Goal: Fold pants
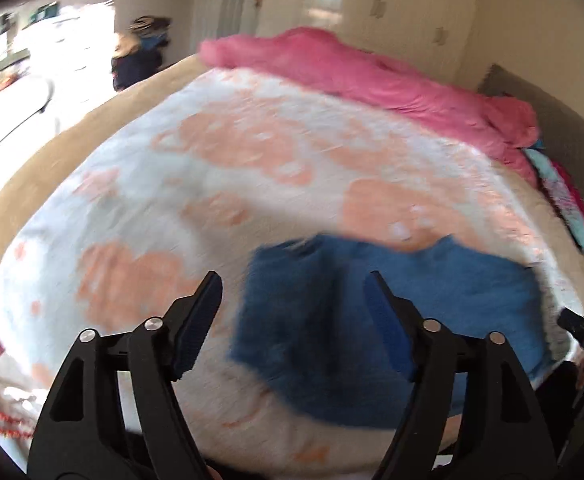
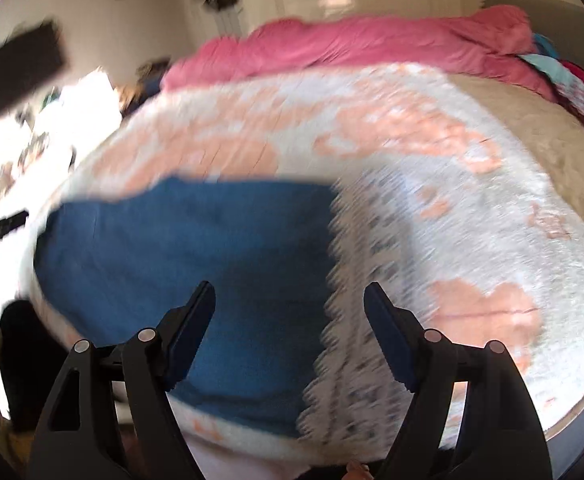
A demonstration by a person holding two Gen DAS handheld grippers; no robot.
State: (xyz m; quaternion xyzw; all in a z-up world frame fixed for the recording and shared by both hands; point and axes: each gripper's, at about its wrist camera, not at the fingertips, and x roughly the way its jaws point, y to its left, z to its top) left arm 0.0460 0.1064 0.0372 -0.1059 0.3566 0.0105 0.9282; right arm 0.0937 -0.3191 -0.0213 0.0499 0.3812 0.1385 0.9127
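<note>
jaws: left gripper [image 1: 294, 286] and right gripper [image 2: 289, 296] both released, empty | pants [image 2: 187, 256] lay folded on blanket [image 2: 472, 216], between grips

Both wrist views were heavily smeared by motion blur, the right one worse, its white-and-peach blanket [image 2: 432, 216] streaked into jagged lines. Strong daylight poured in from the left, blowing out that side to pure white. The pink bedding [image 1: 372, 76] and far cupboards [image 1: 376, 4] stayed soft. Fisheye bending curved the bed's edges, and dark vignetting ringed each frame's corners.
</note>
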